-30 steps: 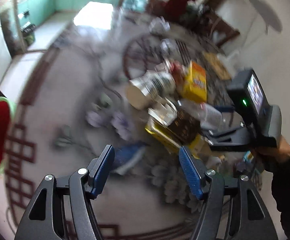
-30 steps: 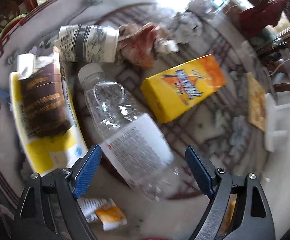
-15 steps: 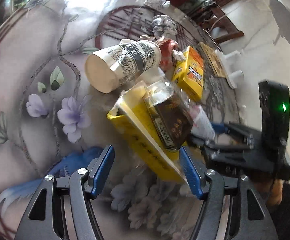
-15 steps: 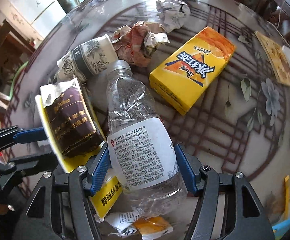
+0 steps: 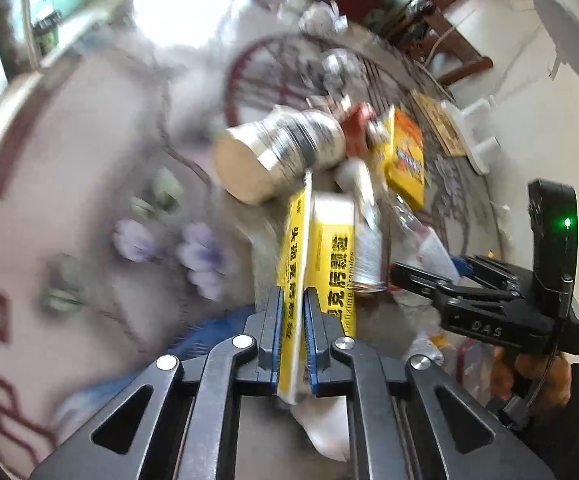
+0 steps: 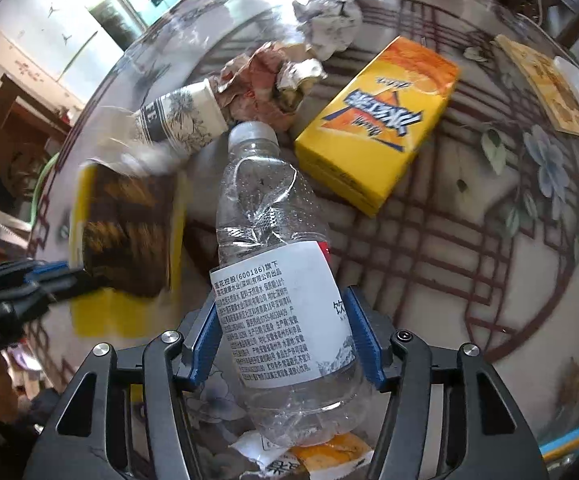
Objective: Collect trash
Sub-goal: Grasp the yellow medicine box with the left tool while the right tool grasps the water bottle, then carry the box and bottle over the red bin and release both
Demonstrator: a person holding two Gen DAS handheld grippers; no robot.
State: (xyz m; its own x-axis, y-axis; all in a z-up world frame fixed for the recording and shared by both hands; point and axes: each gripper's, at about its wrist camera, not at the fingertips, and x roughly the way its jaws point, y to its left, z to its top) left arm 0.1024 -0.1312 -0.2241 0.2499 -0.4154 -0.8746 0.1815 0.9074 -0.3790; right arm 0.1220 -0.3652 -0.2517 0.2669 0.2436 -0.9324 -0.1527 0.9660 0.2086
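A flat yellow carton (image 5: pixel 329 248) with black print, a brown wrapper (image 6: pixel 129 232) lying on it, is tilted up off the round table. My left gripper (image 5: pixel 292 300) is shut on the carton's thin yellow flap. A crushed clear plastic bottle (image 6: pixel 265 208) with a white label lies lengthwise between the jaws of my right gripper (image 6: pixel 281 300). Those jaws are closing and both blue pads (image 6: pixel 209 320) press on the label. The right gripper (image 5: pixel 441 276) also shows at the right of the left wrist view, held by a hand.
A patterned paper cup (image 6: pixel 181 120) lies on its side beside crumpled reddish paper (image 6: pixel 269 80) and a white paper ball (image 6: pixel 329 20). An orange-yellow box (image 6: pixel 377 120) sits right of the bottle's cap. A small wrapper (image 6: pixel 321 456) lies under the bottle. The table (image 6: pixel 489 260) is glossy with flower patterns.
My left gripper went from wide open to shut on the yellow carton's flap, which now stands on edge. My right gripper rolled, came over the bottle and narrowed onto its label.
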